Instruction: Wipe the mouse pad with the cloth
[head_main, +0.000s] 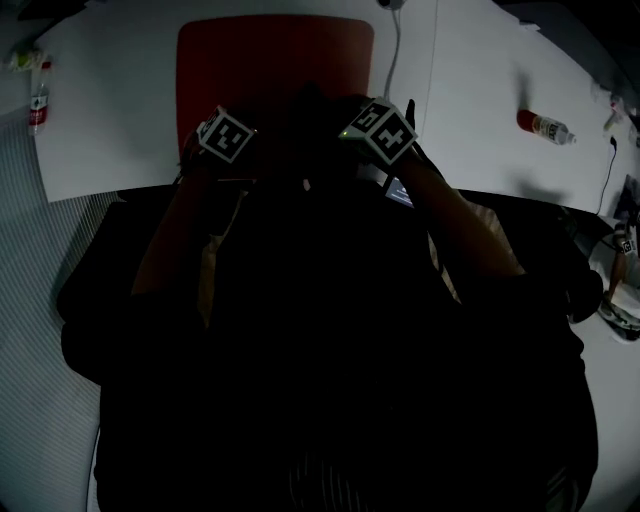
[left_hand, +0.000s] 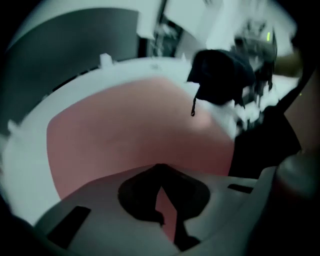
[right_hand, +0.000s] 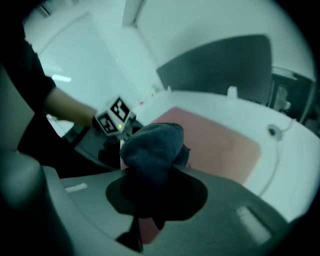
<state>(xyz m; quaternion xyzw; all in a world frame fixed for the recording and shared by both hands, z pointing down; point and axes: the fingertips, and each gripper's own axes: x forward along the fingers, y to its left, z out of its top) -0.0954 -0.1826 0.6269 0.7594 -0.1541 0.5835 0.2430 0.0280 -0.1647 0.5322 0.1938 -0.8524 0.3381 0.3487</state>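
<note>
The red mouse pad (head_main: 275, 60) lies on the white table (head_main: 110, 110) just beyond both grippers. In the head view only the marker cubes show, the left one (head_main: 225, 134) and the right one (head_main: 380, 128); the jaws are lost in shadow. My right gripper (right_hand: 150, 167) is shut on a bunched dark blue cloth (right_hand: 152, 145), held above the pad's (right_hand: 220, 145) near edge. My left gripper (left_hand: 159, 175) hovers over the pad (left_hand: 125, 135) with its fingertips together and nothing between them. From the left gripper view the cloth (left_hand: 220, 75) hangs to the upper right.
A small bottle (head_main: 545, 126) lies on the table at the right, another bottle (head_main: 38, 100) stands at the left edge. A white cable (head_main: 395, 50) runs along the pad's right side. The person's dark torso fills the lower head view.
</note>
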